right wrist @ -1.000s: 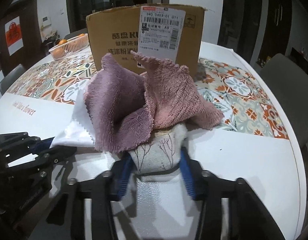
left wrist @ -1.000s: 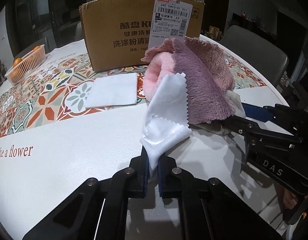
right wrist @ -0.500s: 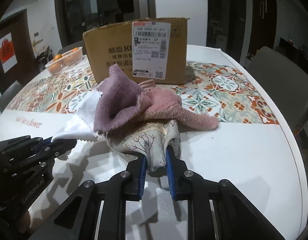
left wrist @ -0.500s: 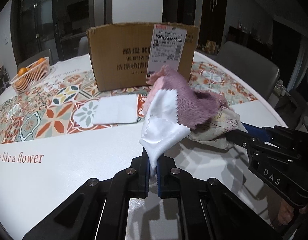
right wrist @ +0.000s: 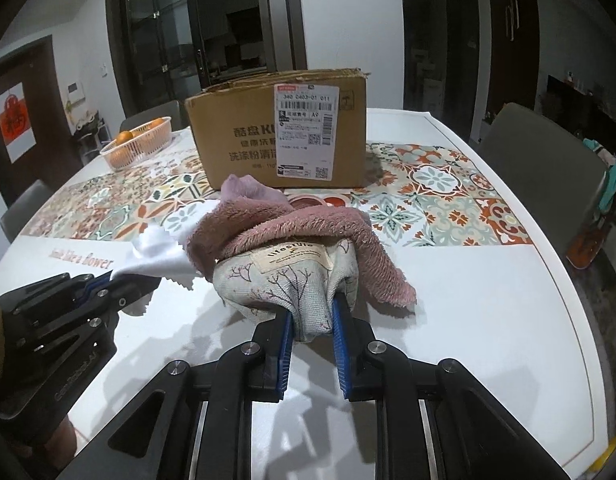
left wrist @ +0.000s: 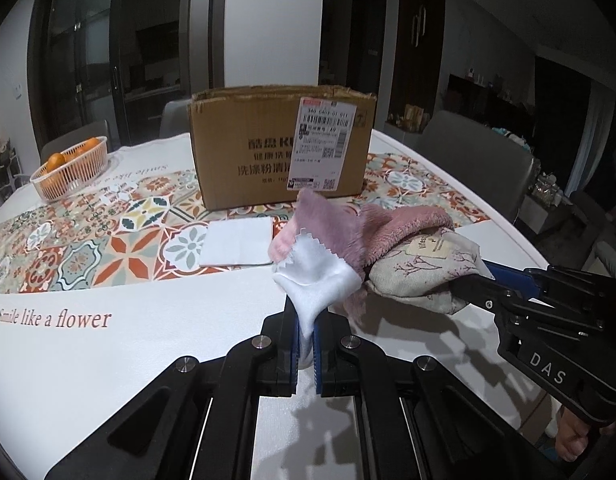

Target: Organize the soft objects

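Observation:
My left gripper [left wrist: 306, 332] is shut on a thin white cloth [left wrist: 316, 276] with zigzag edges and holds it above the table. My right gripper [right wrist: 313, 320] is shut on a beige printed fabric pouch [right wrist: 292, 280]; it also shows in the left wrist view [left wrist: 424, 276]. A fluffy pink-mauve towel [right wrist: 292, 220] drapes over the pouch and touches the white cloth [right wrist: 156, 252]. A folded white cloth [left wrist: 238, 246] lies flat on the patterned runner in front of the cardboard box [left wrist: 280, 148].
The open-topped cardboard box [right wrist: 280, 132] stands at the table's middle back. A pink basket of oranges [left wrist: 70, 170] sits at the far left. Grey chairs [left wrist: 476, 164] ring the round white table [left wrist: 108, 360].
Both grippers have risen and pulled back, lifting the white cloth, the pouch and the draped towel off the table. The right gripper closed tighter on the pouch.

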Motion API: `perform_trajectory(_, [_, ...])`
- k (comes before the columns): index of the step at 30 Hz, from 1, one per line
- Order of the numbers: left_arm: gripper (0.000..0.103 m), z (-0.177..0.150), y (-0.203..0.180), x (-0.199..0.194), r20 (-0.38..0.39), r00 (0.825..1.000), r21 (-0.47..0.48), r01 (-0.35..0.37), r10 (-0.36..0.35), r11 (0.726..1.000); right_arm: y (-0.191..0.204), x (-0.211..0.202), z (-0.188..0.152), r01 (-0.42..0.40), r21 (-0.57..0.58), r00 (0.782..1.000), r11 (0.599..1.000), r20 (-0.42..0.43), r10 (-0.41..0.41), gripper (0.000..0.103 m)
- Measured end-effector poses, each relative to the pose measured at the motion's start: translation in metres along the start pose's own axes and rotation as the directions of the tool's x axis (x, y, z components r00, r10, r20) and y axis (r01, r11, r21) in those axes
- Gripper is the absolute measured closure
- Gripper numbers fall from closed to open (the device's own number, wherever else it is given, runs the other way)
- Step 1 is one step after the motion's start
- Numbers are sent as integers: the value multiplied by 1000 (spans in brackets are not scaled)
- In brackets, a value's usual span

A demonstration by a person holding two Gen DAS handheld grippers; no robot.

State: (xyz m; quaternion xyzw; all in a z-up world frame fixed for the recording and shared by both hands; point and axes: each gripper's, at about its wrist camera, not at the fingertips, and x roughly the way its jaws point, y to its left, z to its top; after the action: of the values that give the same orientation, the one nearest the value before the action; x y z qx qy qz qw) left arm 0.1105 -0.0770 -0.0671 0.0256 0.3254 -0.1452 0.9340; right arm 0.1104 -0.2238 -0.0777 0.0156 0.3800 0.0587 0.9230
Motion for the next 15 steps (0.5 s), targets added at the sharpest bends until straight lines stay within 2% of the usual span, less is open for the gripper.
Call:
perform_trajectory(7, [96, 3, -1, -22, 53, 999, -3, 1, -1, 1000, 11, -25, 4, -1, -29, 1000, 1000, 21, 1, 83])
perform_trajectory(15, [96, 10, -7, -36, 99, 995, 16, 17, -18, 1000, 13, -43, 14, -12, -57, 1000, 998, -16, 12, 83])
